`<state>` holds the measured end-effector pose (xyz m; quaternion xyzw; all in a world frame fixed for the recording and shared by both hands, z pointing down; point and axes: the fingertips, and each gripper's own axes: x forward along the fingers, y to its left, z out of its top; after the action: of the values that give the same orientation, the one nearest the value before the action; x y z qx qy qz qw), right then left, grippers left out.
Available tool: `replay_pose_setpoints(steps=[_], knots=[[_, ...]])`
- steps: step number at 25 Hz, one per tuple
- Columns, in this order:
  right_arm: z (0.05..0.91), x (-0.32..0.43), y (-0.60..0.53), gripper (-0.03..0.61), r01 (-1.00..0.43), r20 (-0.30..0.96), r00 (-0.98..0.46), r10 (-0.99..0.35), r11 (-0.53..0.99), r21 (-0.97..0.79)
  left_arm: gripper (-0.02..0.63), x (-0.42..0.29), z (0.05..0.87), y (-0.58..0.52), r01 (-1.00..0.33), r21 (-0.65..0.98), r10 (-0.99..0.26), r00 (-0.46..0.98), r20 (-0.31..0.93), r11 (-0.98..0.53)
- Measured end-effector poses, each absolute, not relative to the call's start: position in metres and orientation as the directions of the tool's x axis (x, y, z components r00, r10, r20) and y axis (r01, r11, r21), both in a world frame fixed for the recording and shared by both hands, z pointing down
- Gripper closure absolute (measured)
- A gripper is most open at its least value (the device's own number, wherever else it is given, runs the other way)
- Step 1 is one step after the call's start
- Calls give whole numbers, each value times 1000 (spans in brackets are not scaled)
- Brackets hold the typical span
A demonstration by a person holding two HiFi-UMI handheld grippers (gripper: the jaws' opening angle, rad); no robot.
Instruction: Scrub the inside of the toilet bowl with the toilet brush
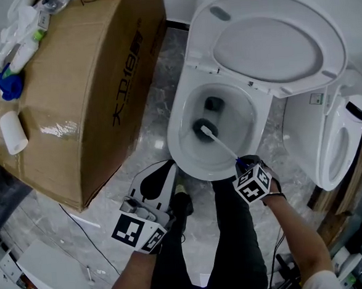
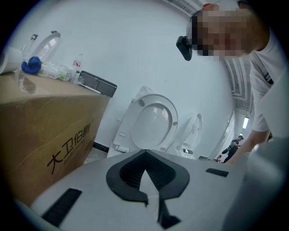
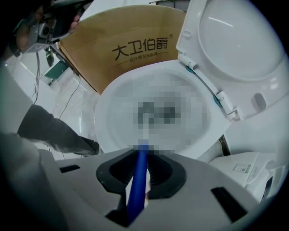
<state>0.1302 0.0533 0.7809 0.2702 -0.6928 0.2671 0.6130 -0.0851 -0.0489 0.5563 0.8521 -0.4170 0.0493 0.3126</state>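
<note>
R gripper (image 1: 241, 163) on toilet brush (image 1: 218, 142) in bowl (image 1: 176, 141); "大卫伯爵" box (image 3: 135, 49)

Pale grey left gripper (image 2: 145, 153) and right gripper (image 3: 143, 154), black-padded jaws, black-and-white marker cubes (image 1: 137, 231); dark trousers (image 1: 237, 242), white sleeve (image 1: 318, 283).

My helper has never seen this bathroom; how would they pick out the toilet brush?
Start at the open toilet beside the big cardboard box. In its bowl leans the toilet brush, dark head down, its blue grip in the right gripper. It is the only long thin stick there.
</note>
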Motion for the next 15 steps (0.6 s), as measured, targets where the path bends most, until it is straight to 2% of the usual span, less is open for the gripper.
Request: replay_pose_setpoints(steps=[7,15], knots=[[799,123,38,515,-866,989,-127,-71,494,-75,606,-74,560,-51,-729,490,-664,665,342,-478],[819,129,14,515,-951,986,-133,-103,293,-97,607,-61,563,-59,-720,483,-653,678,338,-498]])
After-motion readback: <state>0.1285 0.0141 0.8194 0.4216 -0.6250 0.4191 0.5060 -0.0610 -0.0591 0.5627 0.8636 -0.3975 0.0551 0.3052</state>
